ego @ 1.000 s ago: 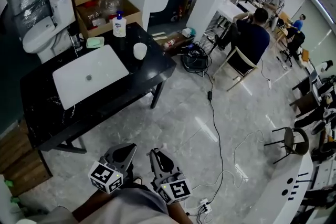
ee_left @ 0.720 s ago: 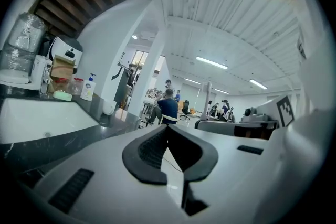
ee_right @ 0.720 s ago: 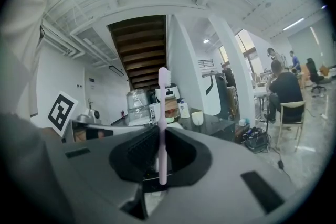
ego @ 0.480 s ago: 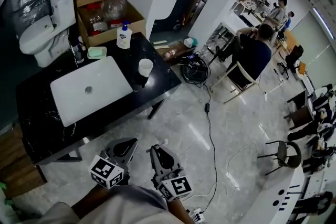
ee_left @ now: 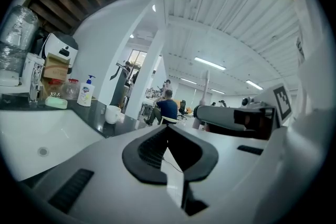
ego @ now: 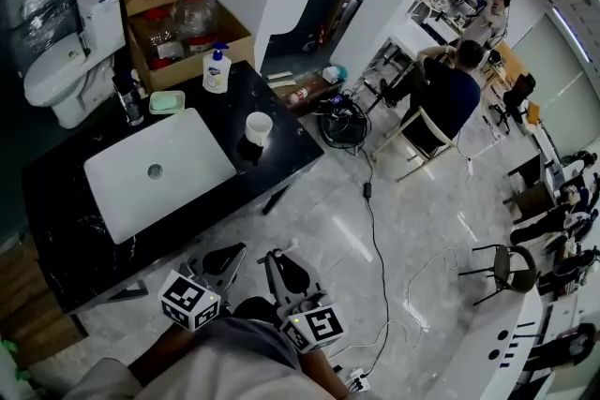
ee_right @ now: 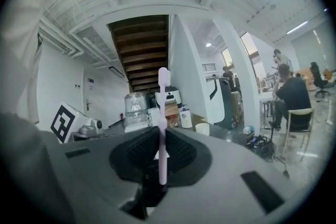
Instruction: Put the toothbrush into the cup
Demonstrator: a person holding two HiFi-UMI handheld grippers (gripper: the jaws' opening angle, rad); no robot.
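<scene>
The right hand-held gripper is clamped on a pink toothbrush, which stands upright between its jaws, bristle end up. Beside it, the left hand-held gripper has its jaws together with nothing in them. Both are low over the floor, well apart from the white cup, which stands on the black tabletop beside the white sink.

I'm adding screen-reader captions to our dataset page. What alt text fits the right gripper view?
The right gripper is shut on a pink toothbrush that stands upright, brush head on top. Beyond the jaws, a white cup sits on a dark counter in a bright open office.
</scene>
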